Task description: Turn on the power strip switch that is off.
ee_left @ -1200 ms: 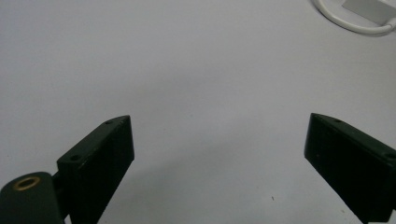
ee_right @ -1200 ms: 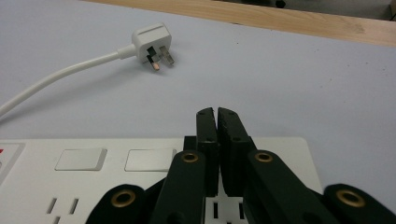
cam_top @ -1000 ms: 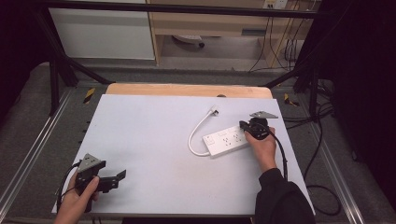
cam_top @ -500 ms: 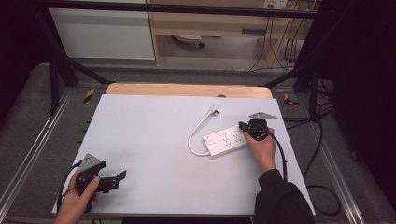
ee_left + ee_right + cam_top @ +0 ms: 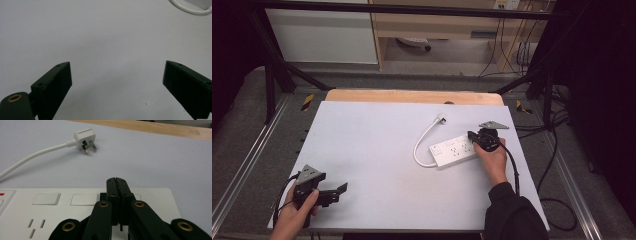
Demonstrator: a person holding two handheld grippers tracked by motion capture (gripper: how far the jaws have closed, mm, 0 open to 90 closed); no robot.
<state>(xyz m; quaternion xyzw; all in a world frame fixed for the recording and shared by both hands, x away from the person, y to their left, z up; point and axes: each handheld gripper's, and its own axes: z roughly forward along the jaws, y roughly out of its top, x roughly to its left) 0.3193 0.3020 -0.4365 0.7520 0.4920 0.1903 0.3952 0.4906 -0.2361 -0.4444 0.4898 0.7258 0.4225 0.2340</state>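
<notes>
A white power strip [image 5: 452, 150] lies at the right of the white table [image 5: 372, 145], its cable [image 5: 422, 145] looping round to a white plug [image 5: 441, 118] that lies loose on its side. My right gripper [image 5: 473, 136] is shut, nothing between its jaws, and its tips hover at the strip's right end. In the right gripper view the shut gripper [image 5: 117, 181] points down at the power strip [image 5: 25, 225] beside two rocker switches [image 5: 84, 199]; whether it touches, I cannot tell. The plug [image 5: 83, 138] lies beyond. My left gripper [image 5: 334, 195] rests open at the near left, empty [image 5: 116, 67].
A wooden strip [image 5: 412, 96] runs along the table's far edge. Black frame bars and loose cables [image 5: 557, 200] surround the table on the floor. A bit of the white cable [image 5: 190, 7] crosses the top right of the left gripper view.
</notes>
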